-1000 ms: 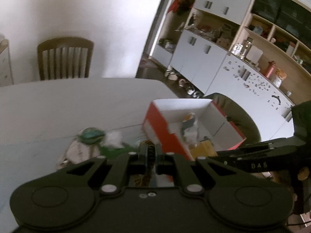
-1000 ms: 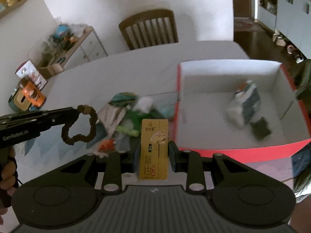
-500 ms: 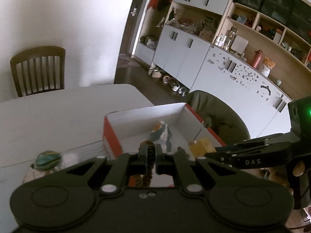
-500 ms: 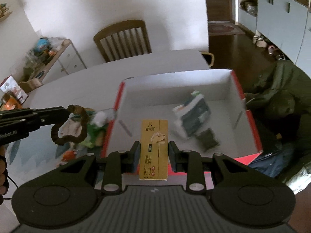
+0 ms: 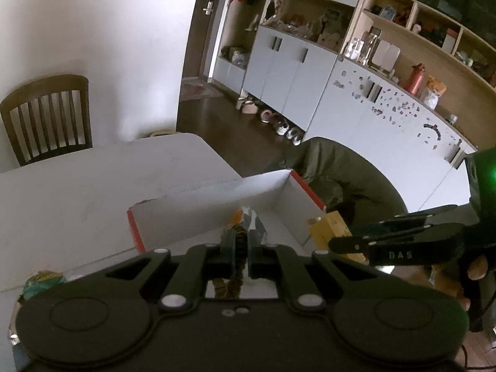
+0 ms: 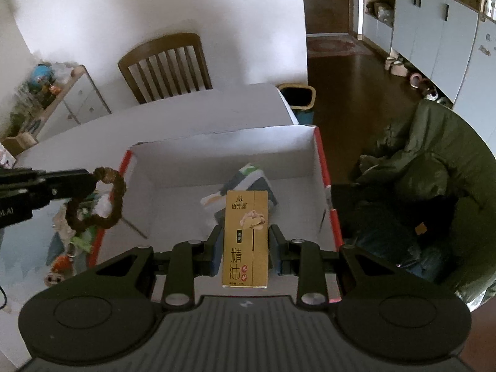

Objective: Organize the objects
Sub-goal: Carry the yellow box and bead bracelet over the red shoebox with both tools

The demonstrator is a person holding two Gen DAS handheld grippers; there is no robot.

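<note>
A green-and-white packet point(image 6: 248, 183) lies in the red-edged cardboard box point(image 6: 322, 167), right under my right gripper point(image 6: 245, 248); a heap of small toys point(image 6: 74, 238) sits on the counter point(image 6: 192, 108) left of the box. A wooden chair point(image 6: 167, 65) stands at the far side by the white wall; grey cupboards point(image 5: 291, 71) line the room on the right. My right jaws pinch a gold carton point(image 6: 246, 235) — upright, printed with characters — over the box. My left gripper point(image 5: 238, 248) has its jaws pressed on a brown bead bracelet point(image 6: 96, 198), hanging over the box's left edge.
</note>
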